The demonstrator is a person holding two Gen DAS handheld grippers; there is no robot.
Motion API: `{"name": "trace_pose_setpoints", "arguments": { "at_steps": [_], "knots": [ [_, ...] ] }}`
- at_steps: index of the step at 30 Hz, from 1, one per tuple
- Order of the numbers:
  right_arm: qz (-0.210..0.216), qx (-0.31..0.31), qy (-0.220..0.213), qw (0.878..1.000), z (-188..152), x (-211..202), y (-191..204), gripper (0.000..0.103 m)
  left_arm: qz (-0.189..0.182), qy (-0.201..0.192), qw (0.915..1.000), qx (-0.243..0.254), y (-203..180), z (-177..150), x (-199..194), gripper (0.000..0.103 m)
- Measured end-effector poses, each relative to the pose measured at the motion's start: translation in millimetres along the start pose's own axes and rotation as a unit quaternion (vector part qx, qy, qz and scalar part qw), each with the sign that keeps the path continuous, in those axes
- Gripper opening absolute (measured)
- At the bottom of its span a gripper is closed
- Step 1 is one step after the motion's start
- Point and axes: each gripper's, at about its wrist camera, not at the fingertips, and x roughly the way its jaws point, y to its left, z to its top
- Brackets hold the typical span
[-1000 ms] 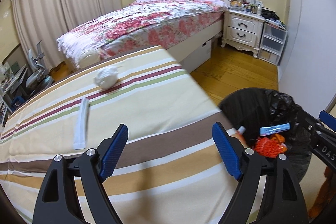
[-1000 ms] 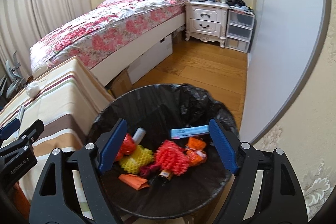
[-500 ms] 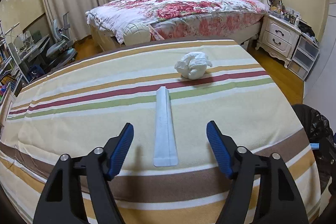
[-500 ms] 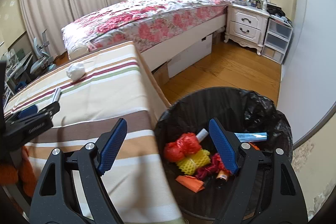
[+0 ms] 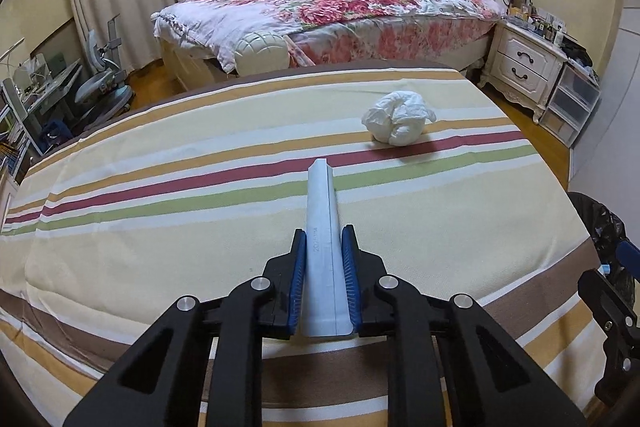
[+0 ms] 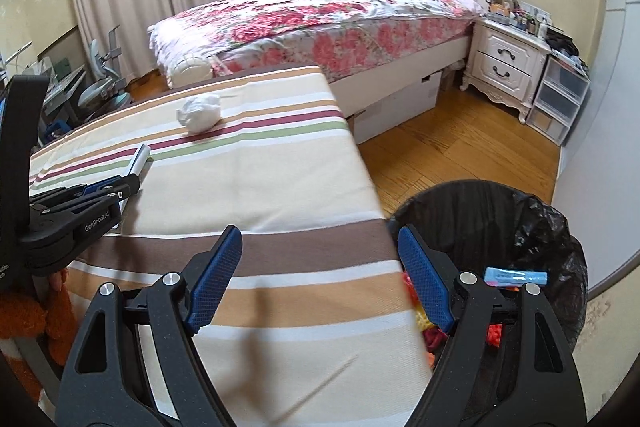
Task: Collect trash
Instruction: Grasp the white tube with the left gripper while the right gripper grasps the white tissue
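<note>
Left gripper jaws just closed, now pinching long pale-grey flat plastic wrapper on striped-cloth bench. Ready for lifting toward black-lined trash bin. Right gripper jaws spread, empty. Crumpled white tissue ball beyond left jaws, uncollected.

On the striped table — one flat white wrapper, one crumpled tissue ball. One black bin beside it — perhaps five scraps inside.
</note>
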Motion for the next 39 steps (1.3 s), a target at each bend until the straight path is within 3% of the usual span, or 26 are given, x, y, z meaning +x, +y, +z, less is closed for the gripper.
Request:
{"name": "trace_pose_setpoints", "arguments": {
  "at_steps": [6,16,30,36,38,39],
  "knots": [
    [0.028,-0.021,0.007,0.999,13.9,15.9,27.9,0.078,0.044,-0.003,0.9990,-0.008,51.0,-5.3,-1.6,0.019],
    [0.039,-0.040,0.025,0.998,47.8,60.4,74.1,0.078,0.111,0.006,0.9900,-0.087,153.0,-12.6,-4.1,0.019],
    [0.014,-0.053,0.052,0.997,82.9,112.6,106.6,0.076,0.102,0.013,0.9877,-0.118,177.1,-13.7,2.2,0.019],
    [0.005,-0.059,0.056,0.997,88.3,120.2,111.7,0.056,0.101,0.012,0.9878,-0.118,179.5,-14.3,2.6,0.019],
    [0.005,-0.067,0.055,0.996,88.7,119.6,114.4,0.039,0.101,0.012,0.9878,-0.118,179.6,-14.5,2.5,0.019],
    [0.006,-0.071,0.055,0.996,88.4,119.6,115.7,0.037,0.100,0.012,0.9878,-0.119,179.8,-14.5,2.4,0.019]
  ]
}}
